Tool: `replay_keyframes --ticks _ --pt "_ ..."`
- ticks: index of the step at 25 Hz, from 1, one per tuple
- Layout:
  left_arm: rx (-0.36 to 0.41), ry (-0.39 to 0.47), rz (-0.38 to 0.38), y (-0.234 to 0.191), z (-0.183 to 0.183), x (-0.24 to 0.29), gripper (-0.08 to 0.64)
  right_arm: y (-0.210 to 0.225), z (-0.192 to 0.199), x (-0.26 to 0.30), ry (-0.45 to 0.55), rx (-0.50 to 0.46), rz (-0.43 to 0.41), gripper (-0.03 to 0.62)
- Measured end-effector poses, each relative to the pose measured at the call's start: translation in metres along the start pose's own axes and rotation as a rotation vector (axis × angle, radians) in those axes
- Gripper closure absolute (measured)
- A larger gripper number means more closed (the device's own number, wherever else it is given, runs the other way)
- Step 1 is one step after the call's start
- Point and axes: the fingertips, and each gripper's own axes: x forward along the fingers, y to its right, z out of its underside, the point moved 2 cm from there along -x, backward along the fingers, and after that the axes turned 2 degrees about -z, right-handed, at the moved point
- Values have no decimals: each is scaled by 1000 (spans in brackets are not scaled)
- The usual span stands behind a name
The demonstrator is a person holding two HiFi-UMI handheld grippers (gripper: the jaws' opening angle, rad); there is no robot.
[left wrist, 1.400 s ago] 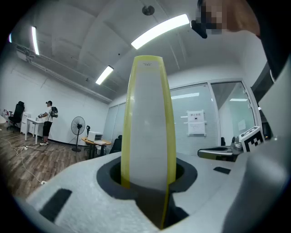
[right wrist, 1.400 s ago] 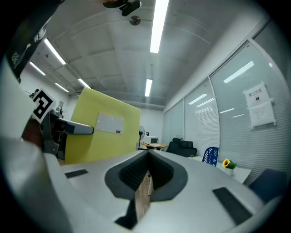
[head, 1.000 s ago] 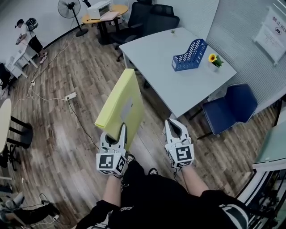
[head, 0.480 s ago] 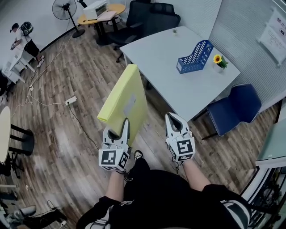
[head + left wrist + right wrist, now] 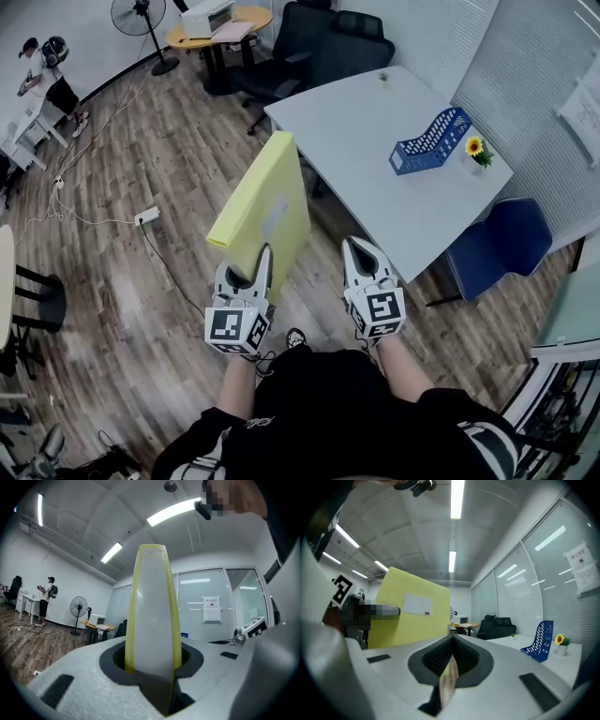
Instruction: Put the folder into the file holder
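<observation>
Head view, from 6 o'clock outward: dark clothing (image 5: 328, 412) along the bottom edge. Just above it, at 7 o'clock, left gripper (image 5: 246, 272), clamped on the near lower edge of a yellow folder (image 5: 267, 202). Holds it standing on edge, leaning away toward 12 o'clock, with a pale label (image 5: 274, 216) on the face turned toward 3 o'clock. At 5 o'clock of centre, right gripper (image 5: 361, 251), near the folder but apart from it, carrying nothing. Beneath both, wooden floor (image 5: 141, 281).

Left gripper view: folder spine (image 5: 152, 616) rising straight from 6 toward 12 o'clock, pinched between both pads and filling the gap. Right gripper view: jaws drawn together to a thin slit with nothing in it; folder face (image 5: 410, 613) at 9 o'clock, blue file holder (image 5: 539, 639) at 3 o'clock.

Farther out in head view: white power strip (image 5: 147, 217) at 9 o'clock, cable trailing over the boards. Grey table (image 5: 356, 122) spreading from 12 to 3 o'clock, its near corner just beyond the folder's far end. On it, toward 2 o'clock, the file holder (image 5: 431, 141), well apart from the folder; yellow flower (image 5: 478, 148) in a small pot just beside it, on its 3 o'clock side. Blue chair (image 5: 502, 239) at 3 o'clock against the table's edge. Black office chairs (image 5: 319, 37) at 12 o'clock behind the table. Farthest off, at 11 o'clock, round table (image 5: 220, 26) bearing a printer (image 5: 206, 14), with a standing fan (image 5: 136, 17) next to it; at 10 o'clock, a person (image 5: 42, 80) beside a white desk.
</observation>
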Motion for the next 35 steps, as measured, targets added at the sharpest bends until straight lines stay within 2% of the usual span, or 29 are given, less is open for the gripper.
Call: replay_keyframes --ticks 5,13,19,26,35 --pt "-10 -26 37 -25 3 19 416 -5 6 25 -26 21 22 588" --pt "-40 -39 102 -26 16 84 413 44 17 57 -65 16 92 588" --pt "-21 -46 149 -15 19 157 413 100 28 95 -75 45 121 588" --pt "-16 -46 192 -5 16 248 414 173 23 135 -78 37 162 588" --pt "-11 -77 317 41 23 347 414 271 42 138 -101 97 304 588"
